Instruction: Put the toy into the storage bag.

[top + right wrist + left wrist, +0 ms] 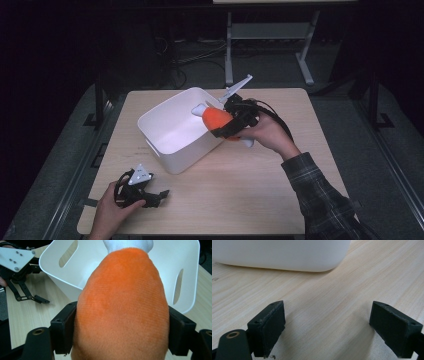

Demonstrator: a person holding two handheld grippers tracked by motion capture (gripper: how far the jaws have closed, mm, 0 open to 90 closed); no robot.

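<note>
An orange plush toy with a white tip (216, 119) (122, 307) is clamped between the jaws of my right gripper (227, 126) (122, 337), held over the right rim of the white bin (172, 131) (192, 267), white tip pointing into it. The bin has slot handles in its walls. My left gripper (157, 196) (332, 330) rests open on the wooden table near the front left edge, nothing between its jaws; the bin's outer wall (279, 253) lies just ahead of it. The left gripper (37, 300) lies off to the left in the right gripper view.
The wooden table (250, 185) has bare surface in front of and to the right of the bin. Beyond the table's far edge stand a metal table frame (270, 45) and cables on a dark floor.
</note>
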